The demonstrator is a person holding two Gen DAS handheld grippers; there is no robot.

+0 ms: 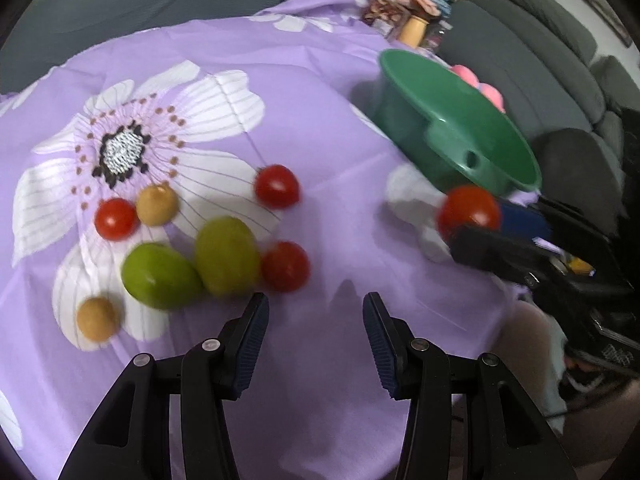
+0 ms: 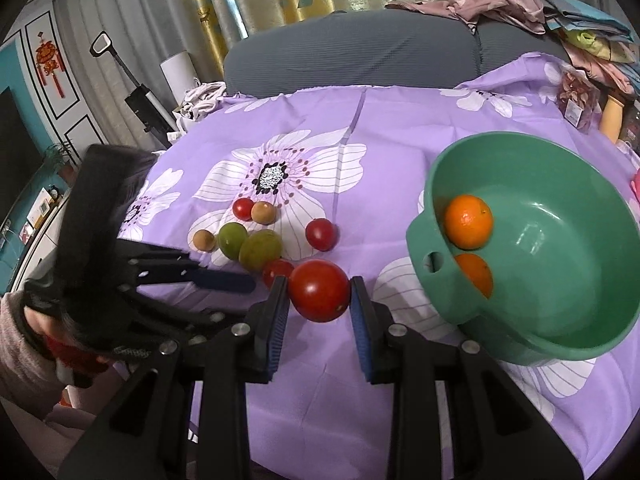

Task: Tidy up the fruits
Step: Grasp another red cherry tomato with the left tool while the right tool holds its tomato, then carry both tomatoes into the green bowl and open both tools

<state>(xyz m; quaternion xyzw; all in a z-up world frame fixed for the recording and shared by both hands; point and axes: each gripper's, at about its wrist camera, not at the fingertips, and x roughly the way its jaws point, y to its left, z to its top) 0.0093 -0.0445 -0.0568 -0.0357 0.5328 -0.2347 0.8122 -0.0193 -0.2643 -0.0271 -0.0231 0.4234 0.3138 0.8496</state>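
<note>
Green bowl (image 2: 560,320) with two oranges (image 2: 468,222); right tool (image 2: 319,294) clamping tomato (image 2: 319,296), left tool (image 1: 316,316) apart.

My left wrist camera looks forward between its own two black fingers, low and close over the purple flowered cloth (image 1: 320,92). My right wrist camera sits a little higher and faces the same cloth (image 2: 400,120) from the other side. Both views share the green plastic bowl (image 1: 460,120) (image 2: 600,320) and the fruits on the cloth.
</note>
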